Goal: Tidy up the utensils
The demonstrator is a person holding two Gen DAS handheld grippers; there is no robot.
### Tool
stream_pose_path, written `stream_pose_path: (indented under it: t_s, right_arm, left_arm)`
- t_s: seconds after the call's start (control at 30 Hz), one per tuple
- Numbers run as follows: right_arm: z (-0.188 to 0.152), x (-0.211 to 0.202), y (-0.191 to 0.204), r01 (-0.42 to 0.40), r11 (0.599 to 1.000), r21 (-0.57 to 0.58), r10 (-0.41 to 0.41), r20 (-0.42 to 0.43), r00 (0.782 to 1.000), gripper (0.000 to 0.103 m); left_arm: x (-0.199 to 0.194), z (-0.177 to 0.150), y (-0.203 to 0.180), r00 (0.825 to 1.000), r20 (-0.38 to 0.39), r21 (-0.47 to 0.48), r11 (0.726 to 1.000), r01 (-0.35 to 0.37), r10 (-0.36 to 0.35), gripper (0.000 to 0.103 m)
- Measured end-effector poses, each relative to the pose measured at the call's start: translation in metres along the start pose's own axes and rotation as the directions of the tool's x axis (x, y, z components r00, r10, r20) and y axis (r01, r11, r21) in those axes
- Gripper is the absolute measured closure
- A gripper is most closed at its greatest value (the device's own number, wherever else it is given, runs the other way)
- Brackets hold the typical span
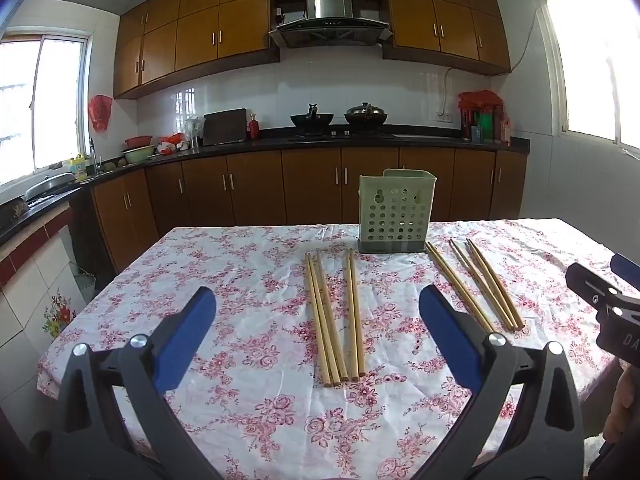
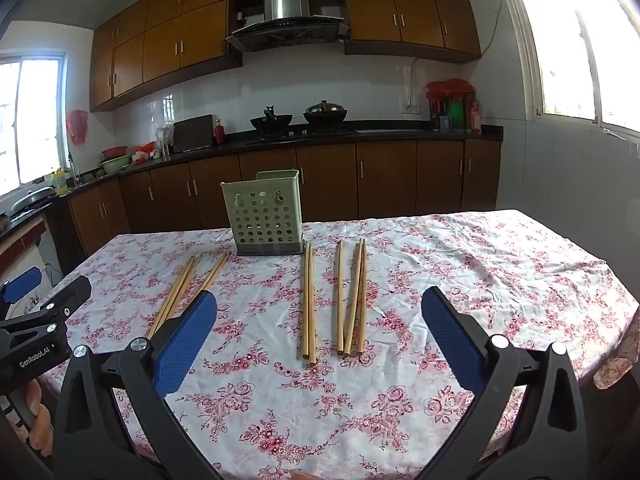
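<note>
A pale green perforated utensil holder (image 1: 396,210) stands upright near the table's far edge; it also shows in the right wrist view (image 2: 263,218). Several wooden chopsticks lie flat in two groups: a left group (image 1: 334,316) (image 2: 182,292) and a right group (image 1: 476,284) (image 2: 332,300). My left gripper (image 1: 318,312) is open and empty, hovering above the table before the left group. My right gripper (image 2: 319,314) is open and empty before the right group. Each gripper shows at the edge of the other's view: the right one (image 1: 604,300), the left one (image 2: 36,312).
The table wears a white cloth with pink flowers (image 1: 248,280). Its left edge (image 1: 92,304) and right edge (image 2: 600,264) drop off to the floor. Behind it runs a kitchen counter with brown cabinets (image 1: 312,184), a stove with two pots (image 1: 340,118) and windows at both sides.
</note>
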State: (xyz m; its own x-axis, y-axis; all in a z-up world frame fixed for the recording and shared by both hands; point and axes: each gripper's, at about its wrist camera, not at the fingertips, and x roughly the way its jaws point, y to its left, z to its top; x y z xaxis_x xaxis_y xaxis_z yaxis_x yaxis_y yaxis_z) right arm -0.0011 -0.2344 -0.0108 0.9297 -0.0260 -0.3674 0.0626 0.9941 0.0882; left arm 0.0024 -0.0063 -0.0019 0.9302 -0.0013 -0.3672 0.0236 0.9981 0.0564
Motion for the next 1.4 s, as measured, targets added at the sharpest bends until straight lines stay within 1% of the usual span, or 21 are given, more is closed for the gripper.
stream_pose_path:
  t_s: [0.7,1.2,1.23,1.4]
  right_arm:
    - [0.0006,-0.0003,-0.0003,-0.001,1.0,0.002,0.001,0.0,1.0,0.002]
    - [-0.0007,0.0006,0.0,-0.001,1.0,0.002,0.001,-0.001,1.0,0.002]
    - [-0.0008,0.0007,0.0,-0.001,1.0,0.002,0.001,-0.001,1.0,0.002]
    - [-0.0011,0.0005,0.0001,-0.001,1.0,0.002,0.001,-0.001,1.0,0.002]
  left_arm:
    - [-0.0016,-0.0016,0.0026,1.0,0.001,-0.002,1.0,-0.001,0.001,0.004]
    - [-0.0029,-0.0013,-0.0024,1.0,-0.004,-0.007,1.0,0.001,-0.001,0.004]
    - [-0.0022,-0.0012,0.0024,1.0,-0.005,-0.008,1.0,0.004,-0.004,0.004]
    - [-0.0024,-0.0017,0.0027,1.0,-0.005,-0.01,1.0,0.005,-0.005,0.004]
